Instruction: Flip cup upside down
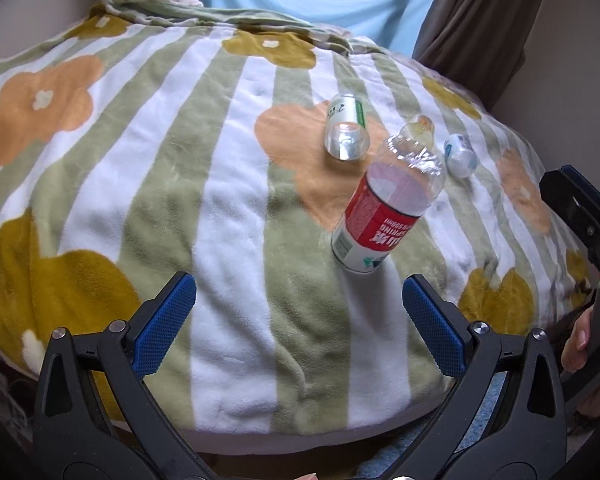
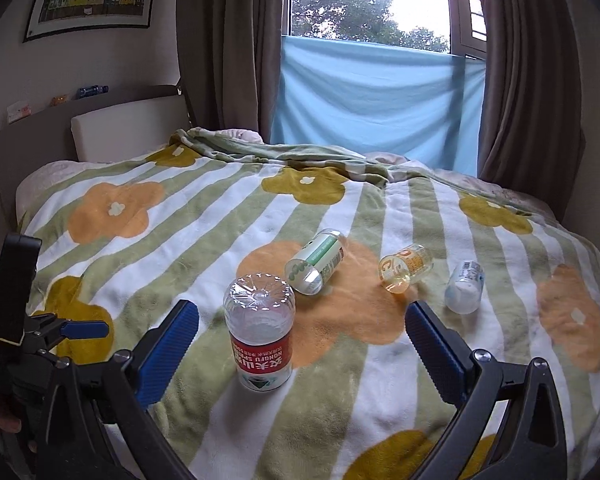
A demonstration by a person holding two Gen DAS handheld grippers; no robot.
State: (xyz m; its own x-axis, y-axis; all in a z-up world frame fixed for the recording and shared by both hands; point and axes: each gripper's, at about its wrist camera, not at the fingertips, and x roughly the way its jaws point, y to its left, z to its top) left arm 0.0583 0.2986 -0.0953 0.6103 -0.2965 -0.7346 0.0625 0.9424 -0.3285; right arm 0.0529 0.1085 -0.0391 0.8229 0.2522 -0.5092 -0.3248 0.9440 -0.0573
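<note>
A clear plastic cup with a red label (image 1: 384, 208) (image 2: 260, 332) stands upside down on the striped flower blanket (image 1: 236, 208) (image 2: 204, 216), its closed base up. My left gripper (image 1: 300, 320) is open and empty, just short of the cup, which sits ahead and to the right. My right gripper (image 2: 302, 344) is open, its blue pads either side of the cup without touching it. The left gripper also shows at the left edge of the right wrist view (image 2: 68, 330).
Three more cups lie on their sides beyond the red one: a green-labelled one (image 1: 346, 128) (image 2: 316, 262), an orange-labelled one (image 1: 418, 128) (image 2: 404, 268) and a small white one (image 1: 460, 154) (image 2: 466, 286). Headboard (image 2: 120, 128), curtains and window stand behind the bed.
</note>
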